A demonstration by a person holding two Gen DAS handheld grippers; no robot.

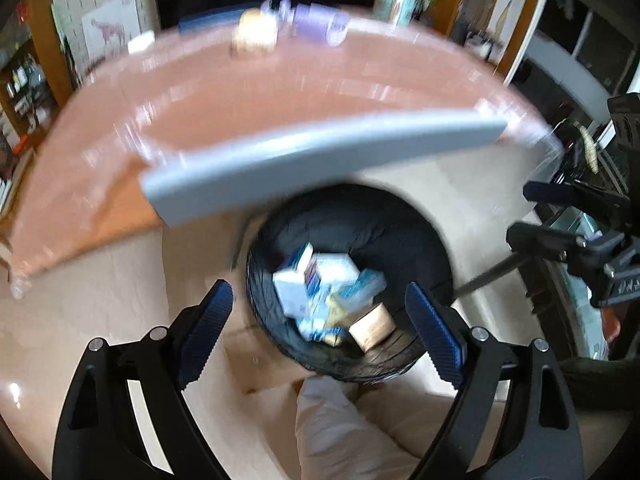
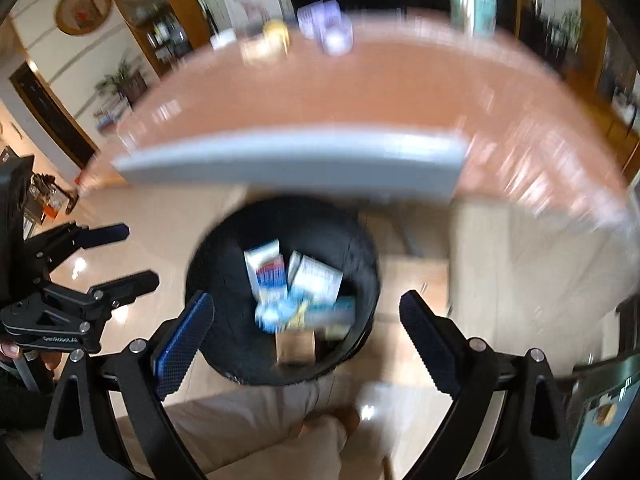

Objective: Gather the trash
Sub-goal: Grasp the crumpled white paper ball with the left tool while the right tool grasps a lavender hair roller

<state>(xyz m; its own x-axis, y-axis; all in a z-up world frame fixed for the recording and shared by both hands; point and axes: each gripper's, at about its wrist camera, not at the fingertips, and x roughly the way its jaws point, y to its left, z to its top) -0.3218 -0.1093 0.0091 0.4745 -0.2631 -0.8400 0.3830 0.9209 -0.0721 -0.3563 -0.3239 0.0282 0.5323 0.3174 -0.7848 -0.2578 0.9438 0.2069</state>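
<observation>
Below, both claws hang over the black-lined trash bin (image 1: 352,280), on the floor under the pink tabletop (image 1: 240,92). Left claw (image 1: 318,328) is spread wide, gripping nothing. Inside the bin, white-and-blue cartons (image 1: 316,280) pile at center with a brown box (image 1: 372,326) at 5 o'clock; their print is too blurred to read. Right claw (image 2: 306,330) is likewise spread and empty.

- Your left gripper (image 1: 319,308) is showing black arms, silver screws and blue ridged pads (image 1: 434,332).
- Your right gripper (image 2: 306,316) is looking identical.
- You are wearing beige trousers (image 2: 256,420).
</observation>
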